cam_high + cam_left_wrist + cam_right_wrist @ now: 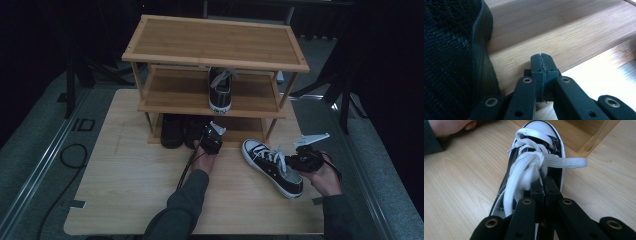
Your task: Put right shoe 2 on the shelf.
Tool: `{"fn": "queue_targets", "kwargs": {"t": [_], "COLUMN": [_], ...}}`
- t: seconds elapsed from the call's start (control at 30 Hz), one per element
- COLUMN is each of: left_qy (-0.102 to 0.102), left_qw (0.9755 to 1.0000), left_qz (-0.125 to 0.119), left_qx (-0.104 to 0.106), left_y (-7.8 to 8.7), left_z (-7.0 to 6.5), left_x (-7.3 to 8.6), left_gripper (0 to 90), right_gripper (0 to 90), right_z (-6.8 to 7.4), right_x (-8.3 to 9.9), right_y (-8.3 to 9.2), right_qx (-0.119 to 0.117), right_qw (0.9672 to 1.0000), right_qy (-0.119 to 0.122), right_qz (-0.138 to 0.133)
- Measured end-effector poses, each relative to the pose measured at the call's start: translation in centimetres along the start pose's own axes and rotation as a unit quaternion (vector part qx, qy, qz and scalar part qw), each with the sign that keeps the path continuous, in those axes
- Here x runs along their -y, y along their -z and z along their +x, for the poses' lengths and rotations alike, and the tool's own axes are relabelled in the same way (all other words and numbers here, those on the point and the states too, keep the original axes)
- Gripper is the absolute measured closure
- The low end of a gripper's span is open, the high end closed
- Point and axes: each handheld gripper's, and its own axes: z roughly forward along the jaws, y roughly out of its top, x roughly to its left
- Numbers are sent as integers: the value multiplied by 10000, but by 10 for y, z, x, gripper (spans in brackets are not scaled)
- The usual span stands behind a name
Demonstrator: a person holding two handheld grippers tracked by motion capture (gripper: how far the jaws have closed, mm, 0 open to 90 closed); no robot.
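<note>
A black-and-white sneaker [265, 160] with white laces [529, 170] lies on the table at the right, toe toward the bamboo shoe rack [215, 42]. My right gripper [295, 161] sits at the sneaker's [554, 142] mouth. There my right gripper [545, 185] is shut at the tongue, just behind the lace knot. My left gripper [209, 136] is at the rack's bottom shelf, beside a pair of black shoes [172, 131]. In its own view my left gripper [541, 58] is shut with nothing in it, and a black knit shoe [449, 62] is close on its left.
A matching sneaker [220, 92] stands on the rack's middle shelf, and the top shelf is bare. The bottom shelf board [549, 30] runs ahead of the left jaws. A rack post [599, 135] stands beyond the sneaker's toe. The wooden table [130, 180] has room at the left front.
</note>
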Motion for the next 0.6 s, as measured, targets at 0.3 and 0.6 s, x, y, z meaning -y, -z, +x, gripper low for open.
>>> {"fn": "queue_targets", "kwargs": {"t": [0.3,0.6], "left_qy": [0,0], "left_qw": [10000,10000], "left_qz": [4,1], "left_qx": [2,0], "left_y": [0,0], "left_z": [0,0], "left_x": [0,0], "left_gripper": [896,896], "right_gripper": [885,885], "right_z": [1,2], "right_x": [-8,-18], "right_y": [6,12], "right_qx": [-24,-99], "right_qw": [9999,9996], "right_qy": [91,243], "right_qz": [-64,-56]}}
